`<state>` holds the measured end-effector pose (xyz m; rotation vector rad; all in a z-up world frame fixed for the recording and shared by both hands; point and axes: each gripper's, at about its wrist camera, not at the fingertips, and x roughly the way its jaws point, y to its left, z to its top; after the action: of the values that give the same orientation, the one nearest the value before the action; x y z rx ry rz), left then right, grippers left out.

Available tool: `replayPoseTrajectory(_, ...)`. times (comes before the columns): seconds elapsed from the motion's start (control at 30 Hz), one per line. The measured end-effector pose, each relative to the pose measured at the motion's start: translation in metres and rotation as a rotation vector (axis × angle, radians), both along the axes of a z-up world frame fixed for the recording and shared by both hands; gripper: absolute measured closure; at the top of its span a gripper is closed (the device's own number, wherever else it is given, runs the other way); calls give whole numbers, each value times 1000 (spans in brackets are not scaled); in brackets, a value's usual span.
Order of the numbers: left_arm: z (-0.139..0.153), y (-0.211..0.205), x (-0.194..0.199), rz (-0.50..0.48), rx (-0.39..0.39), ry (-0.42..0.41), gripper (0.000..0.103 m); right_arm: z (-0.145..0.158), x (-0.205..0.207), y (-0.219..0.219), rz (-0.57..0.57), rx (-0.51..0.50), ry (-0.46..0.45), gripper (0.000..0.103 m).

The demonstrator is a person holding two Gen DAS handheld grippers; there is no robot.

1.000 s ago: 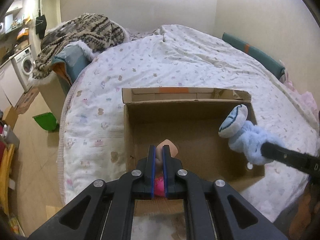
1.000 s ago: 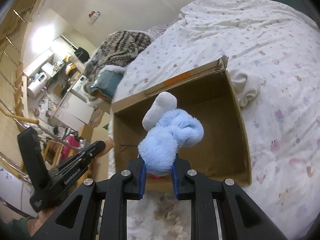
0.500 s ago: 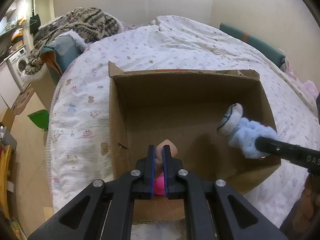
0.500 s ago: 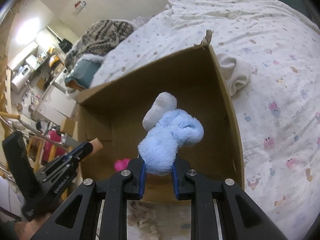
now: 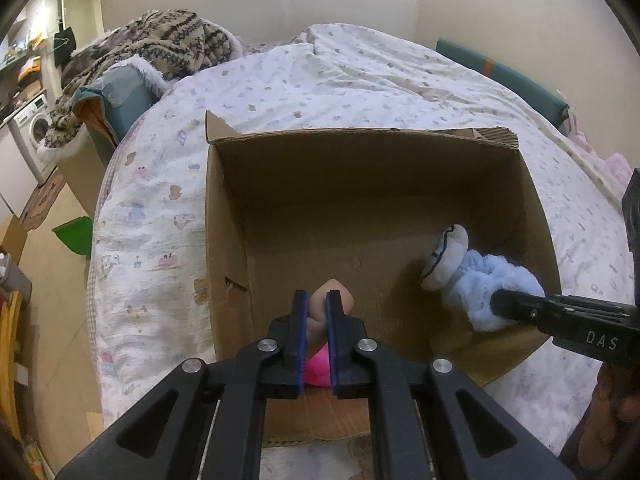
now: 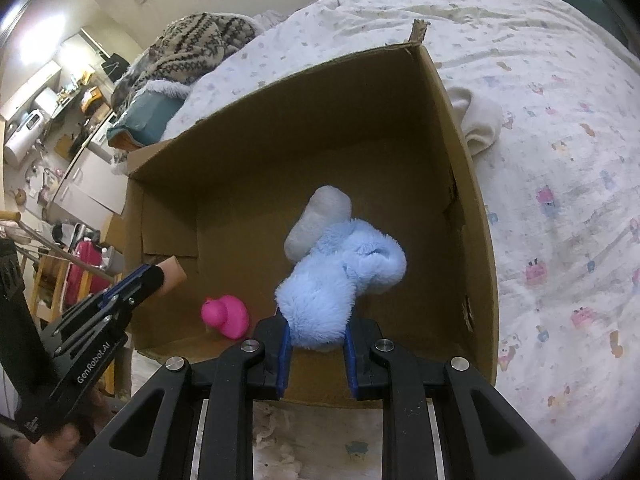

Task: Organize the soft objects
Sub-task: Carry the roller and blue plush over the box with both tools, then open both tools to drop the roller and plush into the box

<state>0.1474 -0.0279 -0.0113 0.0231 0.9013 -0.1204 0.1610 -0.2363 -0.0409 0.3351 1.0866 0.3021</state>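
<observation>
Right wrist: right gripper (image 6: 316, 346) clamps blue plush (image 6: 336, 268) over box (image 6: 476, 216).

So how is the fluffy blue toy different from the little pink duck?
The blue plush toy is furry and bigger; the pink rubber duck is smooth and small. The plush toy is held up by the right tongs, while the duck sits on the floor of the cardboard box, touched by nothing. The plush has a grey-white end; the duck is all pink. Both are inside the box.
</observation>
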Motion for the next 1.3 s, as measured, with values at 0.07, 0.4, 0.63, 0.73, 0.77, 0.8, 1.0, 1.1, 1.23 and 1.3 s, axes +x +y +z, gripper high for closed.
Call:
replayPoseTrajectory(0.07, 0, 0, 0, -2, -5, 3, 95, -1, -1, 0, 0, -6, 4, 80)
replayPoseTrajectory(0.4, -2, -1, 1, -2, 1, 8, 95, -4, 3, 6, 5, -18, 23, 80)
replayPoseTrajectory(0.63, -4, -1, 0, 4, 6, 12, 92, -5, 4, 6, 3, -19, 30, 79)
replayPoseTrajectory(0.73, -5, 0, 0, 7, -1, 18, 91, -5, 5, 6, -3, -12, 34, 76)
replayPoseTrajectory(0.77, -4, 0, -1, 6, -2, 17, 91, -5, 5, 5, -5, -9, 33, 75)
replayPoseTrajectory(0.8, -5, 0, -1, 6, -1, 17, 91, -4, 5, 5, -6, -2, 31, 75)
replayPoseTrajectory(1.0, -2, -1, -2, -2, -7, 11, 90, 5, 2, 6, 9, -7, -20, 70)
replayPoseTrajectory(1.1, -1, -2, -2, -3, -7, 7, 82, 7, 3, 4, 4, -6, -29, 62)
replayPoseTrajectory(1.23, 2, -2, -4, 11, 4, -10, 55, 12, 3, -1, -28, 8, -50, 36)
replayPoseTrajectory(1.3, 5, -1, -4, 25, 6, -17, 33, 12, 5, -1, -41, 3, -52, 34)
